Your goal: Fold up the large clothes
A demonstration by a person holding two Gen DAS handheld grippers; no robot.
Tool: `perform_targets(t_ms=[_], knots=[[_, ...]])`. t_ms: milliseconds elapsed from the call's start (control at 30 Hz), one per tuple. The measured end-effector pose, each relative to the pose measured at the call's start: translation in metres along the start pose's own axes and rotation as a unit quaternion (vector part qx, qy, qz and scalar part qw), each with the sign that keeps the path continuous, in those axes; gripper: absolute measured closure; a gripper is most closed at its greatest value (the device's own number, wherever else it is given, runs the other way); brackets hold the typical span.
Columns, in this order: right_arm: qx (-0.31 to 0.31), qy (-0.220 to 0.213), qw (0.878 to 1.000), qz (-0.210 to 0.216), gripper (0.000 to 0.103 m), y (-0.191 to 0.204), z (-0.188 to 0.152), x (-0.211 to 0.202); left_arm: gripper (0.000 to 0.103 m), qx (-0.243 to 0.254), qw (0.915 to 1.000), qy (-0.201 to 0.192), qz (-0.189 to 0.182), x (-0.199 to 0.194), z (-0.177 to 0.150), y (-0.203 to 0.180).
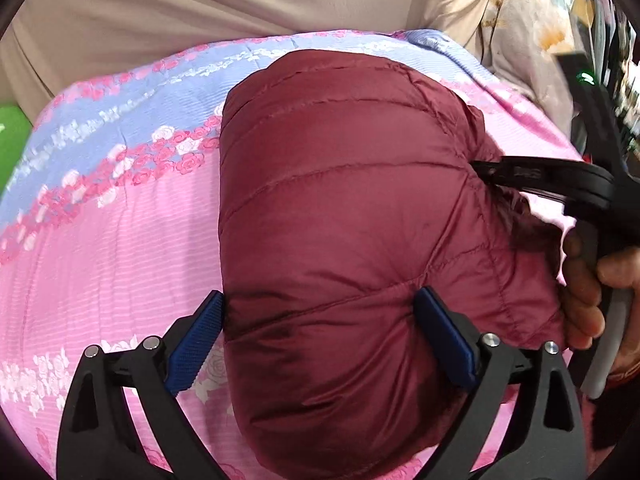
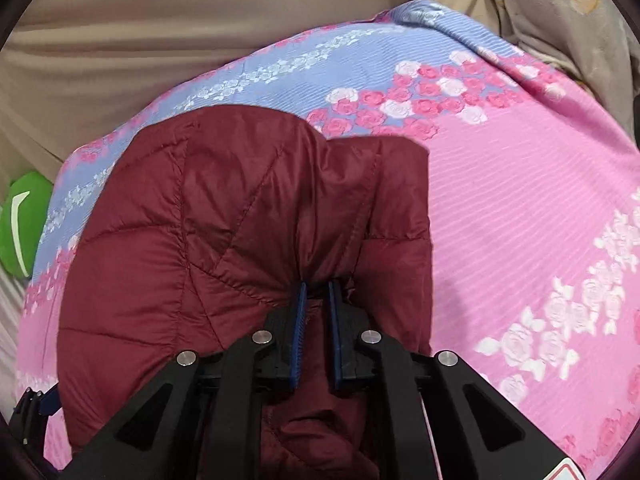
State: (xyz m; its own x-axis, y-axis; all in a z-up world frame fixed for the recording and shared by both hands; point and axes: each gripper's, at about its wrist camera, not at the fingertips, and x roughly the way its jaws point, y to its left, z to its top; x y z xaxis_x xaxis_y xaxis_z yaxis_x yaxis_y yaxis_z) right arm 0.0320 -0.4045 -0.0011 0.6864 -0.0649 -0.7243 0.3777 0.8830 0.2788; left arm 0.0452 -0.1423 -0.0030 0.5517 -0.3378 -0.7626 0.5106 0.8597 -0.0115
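Pink floral bedspread point(image 1: 120, 248) bears a maroon puffer jacket point(image 1: 340, 200); left gripper point(image 1: 320, 332) gapes wide, right gripper point(image 2: 317, 300) pinches it.

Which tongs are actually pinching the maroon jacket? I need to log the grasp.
The right tongs: blue pads squeezed on a gather of the maroon jacket. The left tongs stand wide open around it.

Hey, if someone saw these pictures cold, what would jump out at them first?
A puffy maroon quilted jacket, folded into a bundle, fills the middle of both views on a pink and blue rose-patterned bedspread. The right gripper pinches a bunch of its fabric, while the left gripper stands wide open around the bundle's near end.
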Motion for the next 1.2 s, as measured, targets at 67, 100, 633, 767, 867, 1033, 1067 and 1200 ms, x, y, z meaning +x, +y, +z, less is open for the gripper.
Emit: perform_targets(t_ms=[67, 100, 633, 767, 867, 1033, 1067, 1200], knots=[[0.008, -0.015, 1.0, 0.016, 0.079, -0.004, -0.006, -0.025, 0.01, -0.03, 0.9989, -0.013, -0.034, -0.013, 0.004, 0.015], [0.014, -0.019, 1.0, 0.018, 0.059, -0.009, -0.013, -0.037, 0.007, -0.043, 0.9977, -0.019, -0.048, -0.018, 0.005, 0.022], [0.072, 0.087, 0.981, 0.155, 0.038, -0.021, -0.048, 0.005, 0.022, -0.075, 0.9814, 0.031, -0.174, 0.039, 0.025, 0.049], [0.046, 0.06, 0.984, 0.163, 0.078, 0.002, -0.037, -0.008, 0.053, -0.044, 0.984, -0.009, -0.173, 0.015, 0.038, 0.052], [-0.001, 0.004, 0.989, 0.15, 0.086, 0.034, -0.023, -0.035, 0.064, -0.026, 0.9829, -0.045, -0.177, -0.01, 0.053, 0.057], [-0.052, -0.085, 0.98, 0.173, 0.087, 0.092, 0.011, -0.08, 0.066, 0.004, 0.9767, -0.139, -0.163, -0.073, 0.079, 0.086], [-0.063, -0.106, 0.975, 0.184, 0.087, 0.106, 0.019, -0.087, 0.066, 0.01, 0.9744, -0.16, -0.158, -0.085, 0.084, 0.093], [-0.098, -0.154, 0.958, 0.219, 0.087, 0.156, 0.042, -0.095, 0.064, 0.033, 0.9654, -0.228, -0.123, -0.122, 0.096, 0.132]])
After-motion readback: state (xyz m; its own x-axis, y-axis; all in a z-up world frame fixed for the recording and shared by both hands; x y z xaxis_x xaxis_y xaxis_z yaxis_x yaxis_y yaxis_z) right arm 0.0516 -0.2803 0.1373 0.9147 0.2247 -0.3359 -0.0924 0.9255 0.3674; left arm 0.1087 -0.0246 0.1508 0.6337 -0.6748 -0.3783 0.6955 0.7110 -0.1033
